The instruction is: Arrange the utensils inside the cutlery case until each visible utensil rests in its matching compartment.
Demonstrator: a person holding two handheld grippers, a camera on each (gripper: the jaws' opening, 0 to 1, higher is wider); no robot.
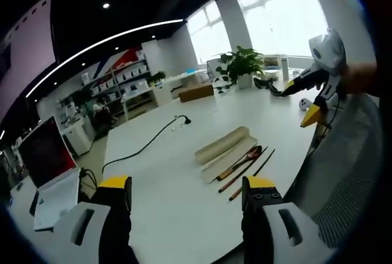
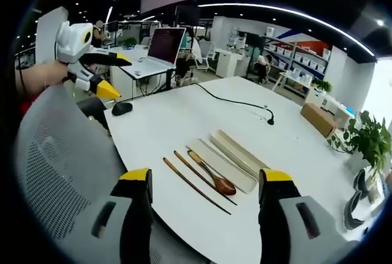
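Jaws of the right gripper [image 2: 205, 193] and left gripper [image 1: 187, 187] stand wide and empty at frame bottom, so approach low toward the wooden spoon [image 2: 211, 175] and chopsticks [image 2: 195, 185] lying mid-frame beside the cutlery case [image 2: 229, 157].

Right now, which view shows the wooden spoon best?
The right gripper view: the wooden spoon lies close, bowl and handle distinct beside the cutlery case. In the left gripper view the spoon is smaller and farther off, its bowl hard to make out.
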